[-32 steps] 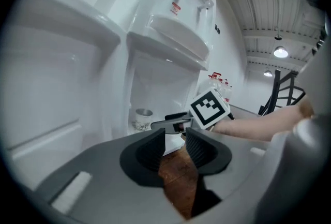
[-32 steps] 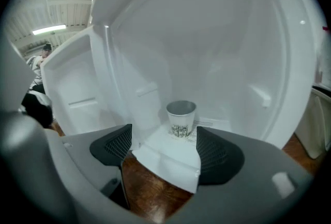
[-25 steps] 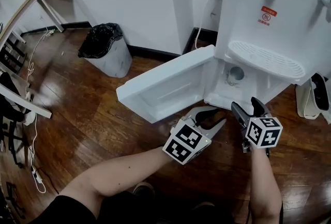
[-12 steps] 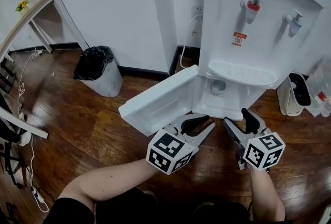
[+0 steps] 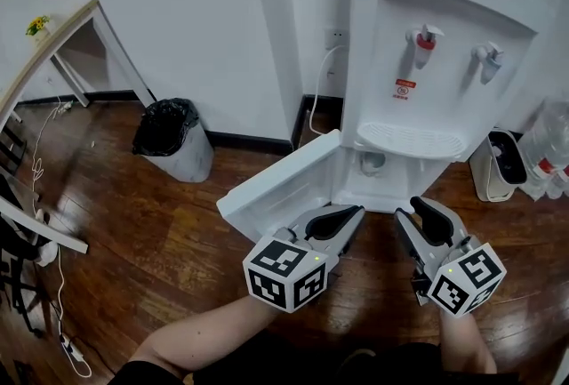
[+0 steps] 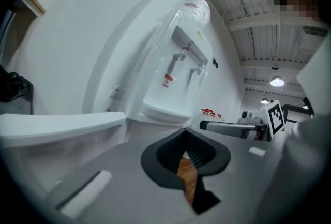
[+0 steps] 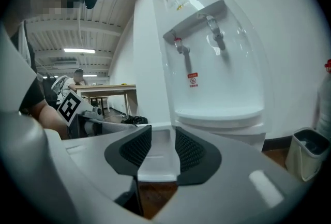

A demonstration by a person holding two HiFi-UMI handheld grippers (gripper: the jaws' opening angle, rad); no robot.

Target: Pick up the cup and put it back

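Note:
A small clear cup [image 5: 372, 163] stands inside the low cabinet of the white water dispenser [image 5: 427, 63], whose door [image 5: 280, 183] hangs open to the left. Both grippers hover side by side in front of that cabinet, well short of the cup. My left gripper [image 5: 327, 221] [image 6: 187, 166] is open with only a narrow gap, and nothing sits in it. On my right gripper [image 5: 420, 221] [image 7: 161, 151] the jaws have just been closing; the ribbed pads [image 7: 137, 146] still stand apart, with nothing between them. The cup does not show in either gripper view.
A black-bagged waste bin [image 5: 173, 139] stands by the wall at left, near a desk [image 5: 53, 45]. Right of the dispenser are a small white bin [image 5: 498, 165] and a water bottle [image 5: 547, 143]. A power cord [image 5: 316, 94] runs down the wall. The floor is dark wood.
Both grippers have risen and pulled back from the cabinet. More of the dispenser's taps and top now shows. The right jaws have narrowed.

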